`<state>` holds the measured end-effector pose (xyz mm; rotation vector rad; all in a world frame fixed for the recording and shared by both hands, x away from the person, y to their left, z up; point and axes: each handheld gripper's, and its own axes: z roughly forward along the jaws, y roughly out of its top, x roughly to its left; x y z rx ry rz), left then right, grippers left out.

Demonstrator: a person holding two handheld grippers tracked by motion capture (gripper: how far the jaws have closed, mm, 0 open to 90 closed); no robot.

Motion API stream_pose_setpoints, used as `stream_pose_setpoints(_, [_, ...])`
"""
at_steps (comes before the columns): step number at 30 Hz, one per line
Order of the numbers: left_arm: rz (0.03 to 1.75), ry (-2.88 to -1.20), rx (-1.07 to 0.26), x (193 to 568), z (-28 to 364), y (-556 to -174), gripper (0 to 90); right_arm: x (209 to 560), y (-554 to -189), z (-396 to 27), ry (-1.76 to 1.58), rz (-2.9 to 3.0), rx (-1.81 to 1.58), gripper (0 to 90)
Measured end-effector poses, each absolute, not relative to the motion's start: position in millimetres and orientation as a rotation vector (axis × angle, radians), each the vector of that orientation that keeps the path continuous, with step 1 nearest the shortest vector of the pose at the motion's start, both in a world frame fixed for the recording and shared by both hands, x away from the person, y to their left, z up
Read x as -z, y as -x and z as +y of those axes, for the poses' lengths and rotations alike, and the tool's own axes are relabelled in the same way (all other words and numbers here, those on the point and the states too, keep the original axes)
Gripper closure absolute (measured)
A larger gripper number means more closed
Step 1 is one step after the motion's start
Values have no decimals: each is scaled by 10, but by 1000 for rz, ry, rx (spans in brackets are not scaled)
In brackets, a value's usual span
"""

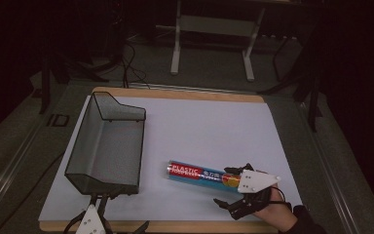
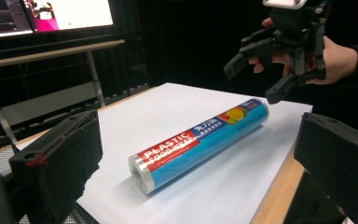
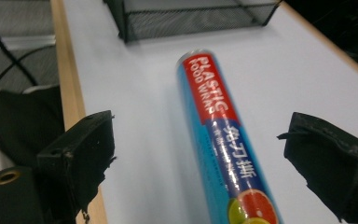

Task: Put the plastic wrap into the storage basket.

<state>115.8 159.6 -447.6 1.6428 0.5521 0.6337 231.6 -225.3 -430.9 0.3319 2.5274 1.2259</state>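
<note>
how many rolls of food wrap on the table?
1. The food wrap roll lies on its side on the white sheet, right of the wire basket, at the right gripper. The basket looks empty.

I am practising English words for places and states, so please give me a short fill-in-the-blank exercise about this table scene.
1. The roll of plastic wrap lies on its ____ on the white sheet.
2. The wire basket contains ____.
3. The jaws of the right gripper stand ____, with the roll's end between them.

Missing words: side; nothing; open
</note>
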Motion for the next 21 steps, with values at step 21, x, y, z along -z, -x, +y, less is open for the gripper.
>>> stream_pose_setpoints(21, [541,-1652,-632,4479,1601,-1158,15,4558,-2801,-1973,-269,2762,-882,125])
